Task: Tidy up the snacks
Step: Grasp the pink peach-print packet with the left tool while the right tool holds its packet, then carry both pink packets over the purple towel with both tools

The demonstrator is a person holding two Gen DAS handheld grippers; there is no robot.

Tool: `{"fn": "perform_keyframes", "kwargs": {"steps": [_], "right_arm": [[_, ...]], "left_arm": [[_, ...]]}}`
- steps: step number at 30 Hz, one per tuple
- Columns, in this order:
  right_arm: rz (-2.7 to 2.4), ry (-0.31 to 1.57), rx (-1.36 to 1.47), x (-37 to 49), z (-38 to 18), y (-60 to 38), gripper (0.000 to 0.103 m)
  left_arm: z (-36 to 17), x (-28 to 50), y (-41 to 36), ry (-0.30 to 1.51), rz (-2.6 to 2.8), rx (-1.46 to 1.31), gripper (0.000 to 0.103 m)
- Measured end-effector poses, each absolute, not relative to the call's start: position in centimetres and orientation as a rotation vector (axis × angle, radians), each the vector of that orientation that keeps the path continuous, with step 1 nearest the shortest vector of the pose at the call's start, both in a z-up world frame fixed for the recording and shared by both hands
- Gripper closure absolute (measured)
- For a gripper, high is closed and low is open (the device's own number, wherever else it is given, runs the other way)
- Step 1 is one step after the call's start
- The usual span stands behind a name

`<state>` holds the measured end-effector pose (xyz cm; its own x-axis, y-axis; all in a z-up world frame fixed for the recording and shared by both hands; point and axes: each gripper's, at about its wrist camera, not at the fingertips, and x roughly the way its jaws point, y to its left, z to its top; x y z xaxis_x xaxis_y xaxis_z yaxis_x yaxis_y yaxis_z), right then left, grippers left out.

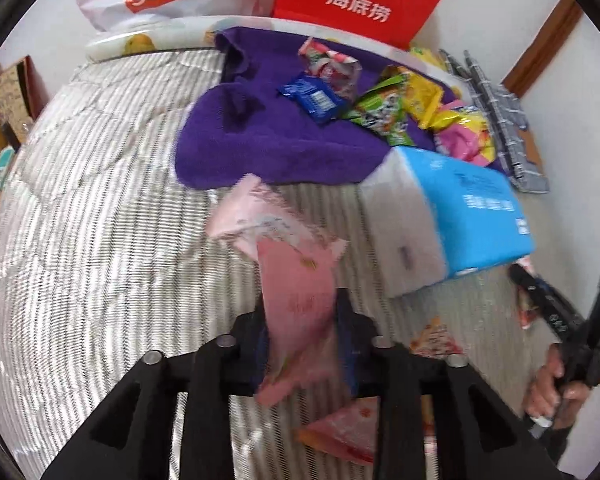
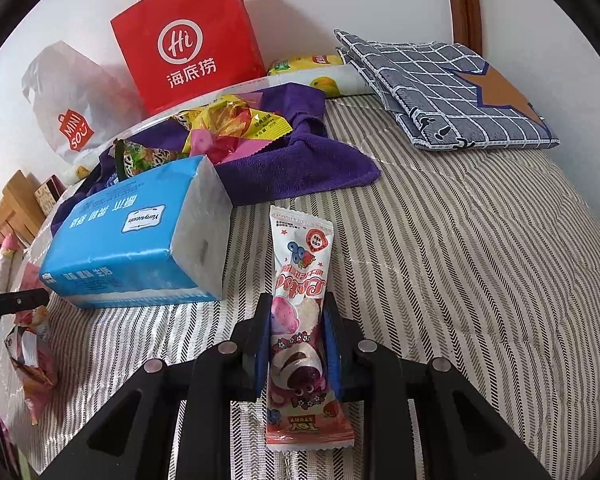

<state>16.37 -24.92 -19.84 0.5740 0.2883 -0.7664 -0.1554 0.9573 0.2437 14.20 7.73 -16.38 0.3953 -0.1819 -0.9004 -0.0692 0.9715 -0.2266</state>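
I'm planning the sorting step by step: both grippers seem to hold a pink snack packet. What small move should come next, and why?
Probably carry the left gripper forward and set its pink packet on the purple towel, where the other snacks are piled. It is shut on the packet, lifted off the striped bedcover. The right gripper can follow with its Lotso packet.

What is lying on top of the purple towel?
On the purple towel lies a pile of snack packets: blue, green, yellow and pink. The tissue pack hides the towel's near edge, so more could be there.
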Motion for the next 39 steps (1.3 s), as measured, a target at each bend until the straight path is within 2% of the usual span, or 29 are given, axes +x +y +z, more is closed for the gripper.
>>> {"fn": "perform_keyframes", "kwargs": {"steps": [1,3,4,8,10,12,15,16,17,18,20,23,39], "right_arm": [[0.261,0.924,0.156,16.4,-19.8,-24.9,0.081],[0.26,0.924,0.152,16.4,-19.8,-24.9,0.081],[0.259,0.924,0.149,16.4,-19.8,-24.8,0.081],[0.269,0.923,0.158,16.4,-19.8,-24.9,0.077],[0.258,0.923,0.149,16.2,-19.7,-25.0,0.071],[0.233,0.919,0.12,15.9,-19.6,-24.8,0.054],[0.195,0.915,0.076,15.3,-19.6,-24.5,0.053],[0.194,0.915,0.07,15.3,-19.6,-24.5,0.053],[0.19,0.913,0.062,15.2,-19.7,-24.4,0.057],[0.184,0.912,0.059,15.2,-19.7,-24.5,0.068],[0.184,0.911,0.061,15.2,-19.7,-24.6,0.08],[0.186,0.905,0.055,15.1,-19.5,-24.7,0.082],[0.229,0.813,0.084,13.4,-13.8,-24.1,0.082]], "left_arm": [[-16.7,14.2,7.7,1.167,-0.054,-0.219,0.06],[-17.0,14.2,7.4,1.155,-0.033,-0.179,0.055],[-17.0,14.0,7.2,1.143,-0.027,-0.156,0.049],[-17.3,13.7,6.6,1.141,0.014,-0.081,0.046],[-17.4,13.2,6.4,1.146,0.039,-0.064,0.04],[-17.3,12.6,6.5,1.133,0.064,-0.05,0.038],[-17.4,11.8,7.3,1.114,0.062,-0.078,0.036],[-17.3,11.7,7.6,1.102,0.056,-0.097,0.038],[-17.3,11.4,7.9,1.09,0.056,-0.113,0.043],[-17.2,11.3,8.1,1.081,0.056,-0.124,0.057],[-17.0,11.2,8.6,1.067,0.035,-0.144,0.061],[-16.6,10.7,9.0,1.039,0.026,-0.156,0.063],[-12.4,10.9,8.1,0.964,-0.089,-0.216,0.063]]}}
